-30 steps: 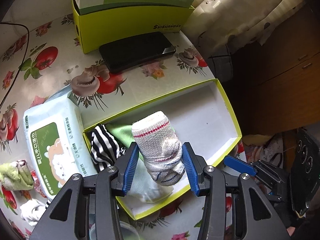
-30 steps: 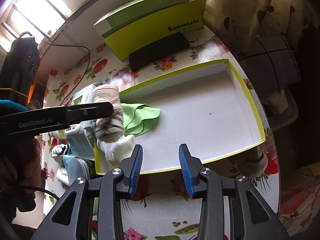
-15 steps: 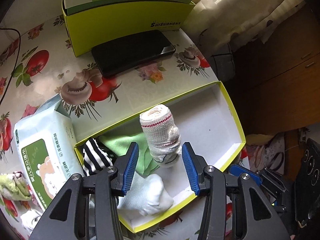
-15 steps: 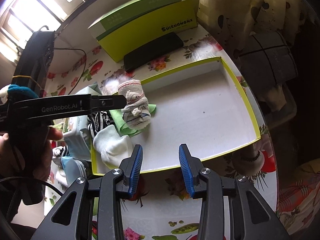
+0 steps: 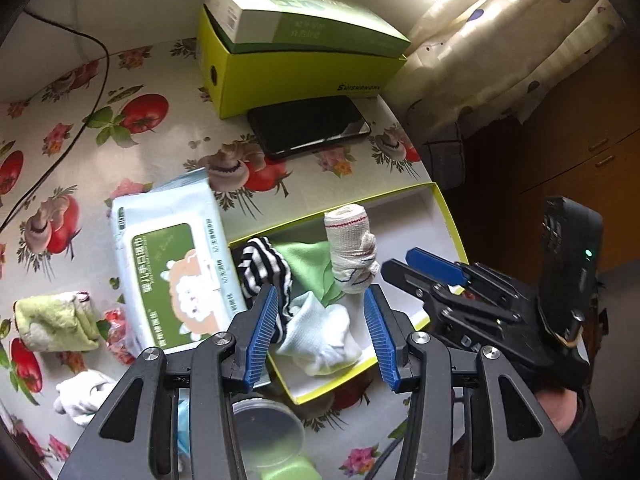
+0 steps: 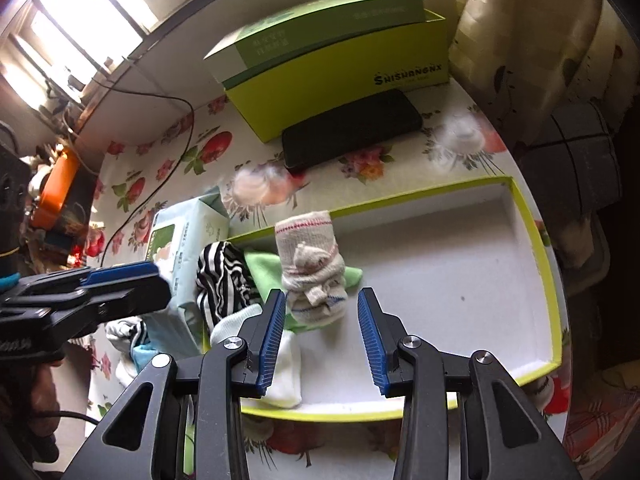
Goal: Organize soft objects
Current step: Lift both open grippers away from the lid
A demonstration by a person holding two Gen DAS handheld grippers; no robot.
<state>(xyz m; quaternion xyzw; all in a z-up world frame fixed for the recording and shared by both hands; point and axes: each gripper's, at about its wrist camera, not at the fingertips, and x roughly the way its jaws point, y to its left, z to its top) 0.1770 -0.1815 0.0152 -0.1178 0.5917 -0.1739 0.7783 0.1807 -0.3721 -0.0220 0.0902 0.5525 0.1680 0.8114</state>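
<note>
Beige rolled sock point(image 6: 310, 270) stands upright in the box lid point(image 6: 532, 220) at its left end, on the green cloth point(image 6: 264, 268) beside the striped sock point(image 6: 222, 276) and white sock point(image 6: 280, 364). Both grippers are empty: left gripper point(image 5: 318, 336) and right gripper point(image 6: 322, 336) have jaws parted with nothing between. Placing looks done; next is likely a loose piece left of the lid, needing a wide approach from above. Only the left view shows those: green towel roll point(image 5: 56, 320) and white cloth point(image 5: 80, 394).

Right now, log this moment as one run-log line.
left gripper: open, empty | right gripper: open, empty | rolled sock: upright in tray | green cloth: under sock
</note>
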